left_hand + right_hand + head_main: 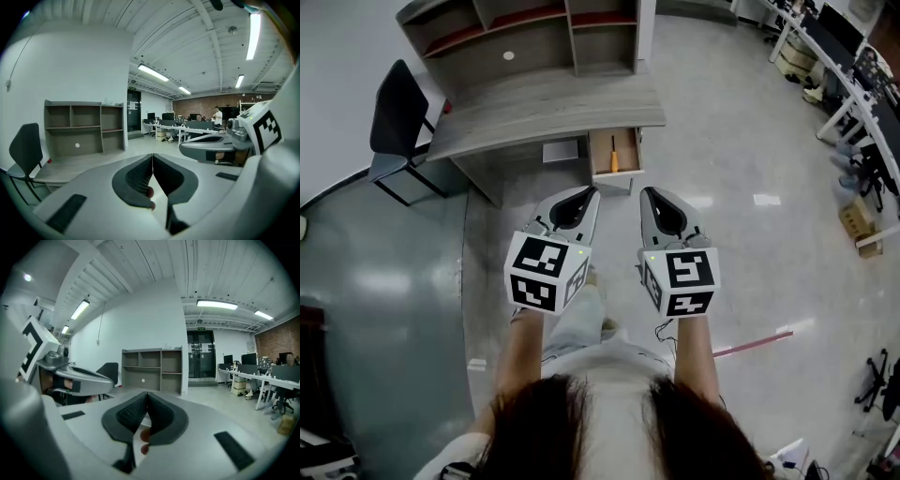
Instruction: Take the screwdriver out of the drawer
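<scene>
An orange-handled screwdriver (614, 156) lies in the open wooden drawer (615, 155) under the grey desk (546, 107), seen in the head view. Both grippers hang well in front of the desk, side by side at chest height. My left gripper (592, 193) is shut with nothing in it, its pads (140, 173) meeting. My right gripper (646, 192) is also shut and empty, its pads (132, 412) pressed together. In the left gripper view the right gripper (213, 146) shows at the right; in the right gripper view the left gripper (70, 376) shows at the left.
A black chair (401, 122) stands left of the desk. A shelf unit (525, 33) sits on the desk's back. Office desks (839, 66) with chairs line the far right. A cardboard box (859, 220) is on the floor at right.
</scene>
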Available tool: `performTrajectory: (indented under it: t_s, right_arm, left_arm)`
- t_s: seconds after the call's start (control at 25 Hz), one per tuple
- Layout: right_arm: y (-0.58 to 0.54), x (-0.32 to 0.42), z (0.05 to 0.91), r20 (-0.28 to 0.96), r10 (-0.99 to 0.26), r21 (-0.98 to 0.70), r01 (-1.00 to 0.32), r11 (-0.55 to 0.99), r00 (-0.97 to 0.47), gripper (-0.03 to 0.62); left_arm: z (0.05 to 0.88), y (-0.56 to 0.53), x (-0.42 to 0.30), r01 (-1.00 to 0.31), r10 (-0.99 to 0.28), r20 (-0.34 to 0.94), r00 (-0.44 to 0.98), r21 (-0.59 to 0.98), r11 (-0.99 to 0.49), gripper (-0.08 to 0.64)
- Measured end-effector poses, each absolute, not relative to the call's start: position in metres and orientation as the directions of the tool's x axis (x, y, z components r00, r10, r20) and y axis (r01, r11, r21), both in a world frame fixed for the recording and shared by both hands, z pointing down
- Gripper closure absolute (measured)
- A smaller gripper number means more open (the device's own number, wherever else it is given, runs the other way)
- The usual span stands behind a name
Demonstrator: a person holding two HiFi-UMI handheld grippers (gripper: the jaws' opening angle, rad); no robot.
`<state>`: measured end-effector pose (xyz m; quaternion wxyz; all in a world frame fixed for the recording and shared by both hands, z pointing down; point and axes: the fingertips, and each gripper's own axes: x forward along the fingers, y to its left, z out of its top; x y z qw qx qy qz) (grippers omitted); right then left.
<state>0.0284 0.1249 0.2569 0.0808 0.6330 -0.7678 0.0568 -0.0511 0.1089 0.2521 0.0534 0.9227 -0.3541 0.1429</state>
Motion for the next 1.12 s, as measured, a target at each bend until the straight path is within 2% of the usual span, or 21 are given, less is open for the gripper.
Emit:
performTrajectory:
  t_s: [0.52, 1.12]
  right_arm:
    - [0.035, 0.043, 0.275, 0.222, -0.960, 0.011, -0.984, 0.176, -0.169, 0.565]
    - [-0.075, 0.021, 0.293, 0.267, -0.951, -0.039, -0.987, 0.153, -0.158, 0.565]
  left_arm:
    - [0.265, 0.010, -0.042, -0.659, -0.619, 0.318, 0.718, 0.026, -0.751, 0.543]
    - [0.288, -0.100, -0.056, -0.624, -0.570, 0.326, 0.754, 0.089, -0.776, 0.543]
